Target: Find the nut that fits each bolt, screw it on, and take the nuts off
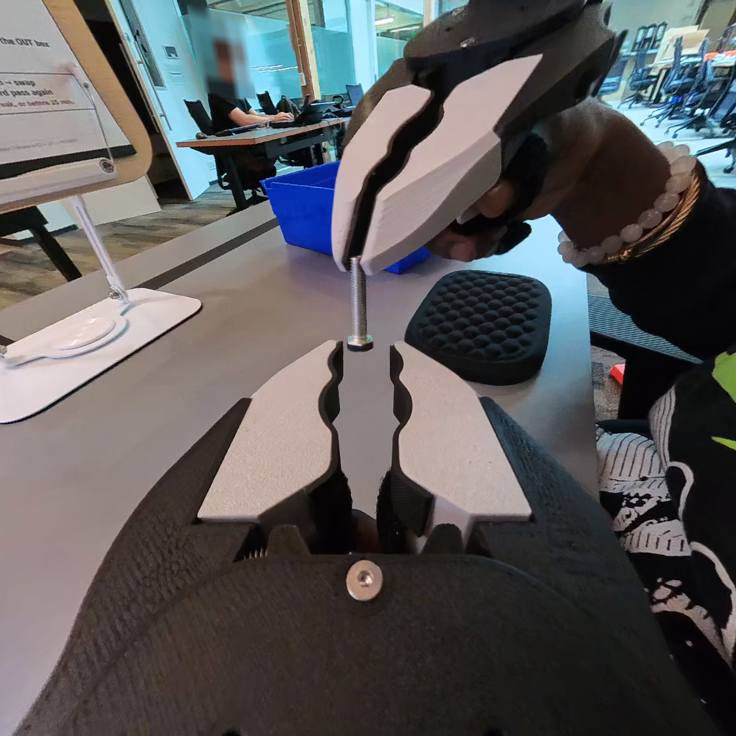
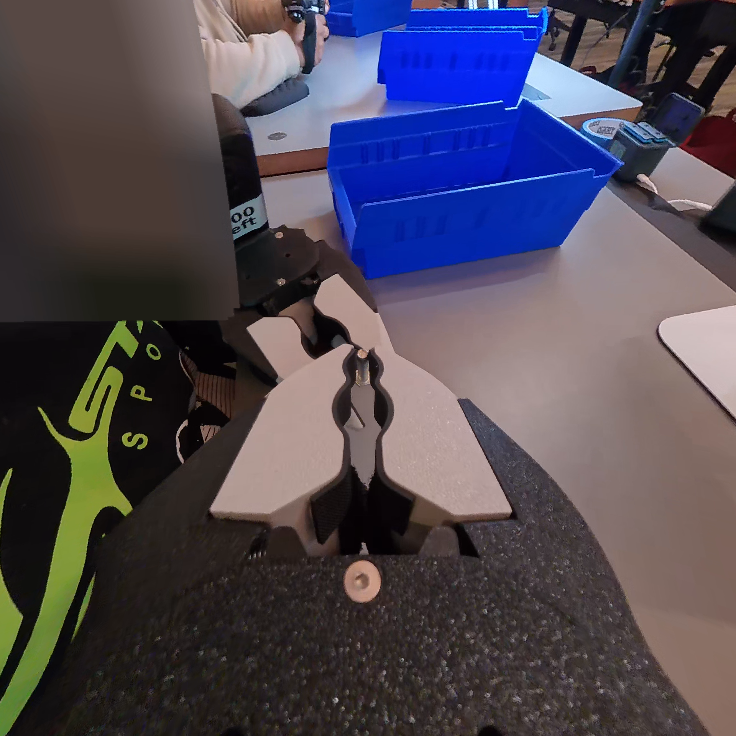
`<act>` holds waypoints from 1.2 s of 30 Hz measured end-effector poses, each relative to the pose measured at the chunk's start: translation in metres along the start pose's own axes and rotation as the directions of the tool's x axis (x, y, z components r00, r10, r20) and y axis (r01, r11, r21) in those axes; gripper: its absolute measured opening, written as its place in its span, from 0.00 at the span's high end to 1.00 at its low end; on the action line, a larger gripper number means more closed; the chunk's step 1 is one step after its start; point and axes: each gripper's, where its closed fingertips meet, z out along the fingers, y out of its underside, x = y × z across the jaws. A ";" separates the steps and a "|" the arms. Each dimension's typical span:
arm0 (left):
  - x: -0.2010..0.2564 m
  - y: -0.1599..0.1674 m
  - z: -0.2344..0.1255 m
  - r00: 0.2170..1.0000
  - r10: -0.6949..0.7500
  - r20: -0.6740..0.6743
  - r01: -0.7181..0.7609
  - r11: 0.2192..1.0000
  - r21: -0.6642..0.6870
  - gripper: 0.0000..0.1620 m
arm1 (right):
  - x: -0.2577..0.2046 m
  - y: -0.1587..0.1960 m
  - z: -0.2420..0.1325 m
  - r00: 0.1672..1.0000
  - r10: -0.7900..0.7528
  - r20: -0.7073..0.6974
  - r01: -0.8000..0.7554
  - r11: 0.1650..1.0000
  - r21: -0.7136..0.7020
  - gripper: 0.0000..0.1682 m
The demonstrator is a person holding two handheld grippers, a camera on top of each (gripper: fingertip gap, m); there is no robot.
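I see a shiny threaded metal bolt (image 1: pixel 357 303) against my matt grey tabletop (image 1: pixel 247 318). Gripper fingers (image 1: pixel 286 434) look like grainy matt grey plastic on rough black bodies. The blue bin (image 2: pixel 458 223) is smooth glossy plastic; the black pad (image 1: pixel 480 324) by the table's right edge is dimpled, rubbery.

the left wrist view looked forward and slightly down along its own grey-padded left gripper (image 1: pixel 366 350), close over the grey table top (image 1: pixel 247 302), toward an open office. the right wrist view looked steeply down along the right gripper (image 2: pixel 360 352) from close above the table. both shared the upright silver threaded bolt (image 1: pixel 358 302), the blue plastic bin (image 2: pixel 458 223) and each other's gripper.
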 end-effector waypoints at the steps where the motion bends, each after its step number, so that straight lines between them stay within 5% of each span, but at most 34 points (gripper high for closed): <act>1: 0.000 0.000 0.001 1.000 0.005 0.004 -0.005 1.000 -0.004 0.86 | 0.000 0.000 0.000 1.000 0.005 -0.001 -0.005 1.000 -0.001 0.97; 22: -0.004 0.001 -0.001 1.000 -0.001 0.008 0.001 1.000 -0.001 0.94 | 0.002 0.000 0.003 0.999 0.042 -0.010 -0.042 0.999 0.002 0.97; 26: -0.009 -0.002 -0.005 0.999 -0.041 -0.008 0.042 0.999 0.019 0.94 | 0.003 0.003 -0.005 1.000 0.014 0.005 -0.014 1.000 -0.004 0.86; 32: -0.017 -0.002 -0.012 0.995 -0.094 -0.038 0.096 0.994 0.052 0.94 | -0.020 0.089 -0.002 0.964 -0.072 0.257 0.141 0.955 -0.261 0.83; 36: -0.015 0.000 -0.012 0.995 -0.086 -0.051 0.088 0.995 0.043 0.94 | -0.013 0.127 0.011 0.954 -0.111 0.277 0.213 0.902 -0.374 0.85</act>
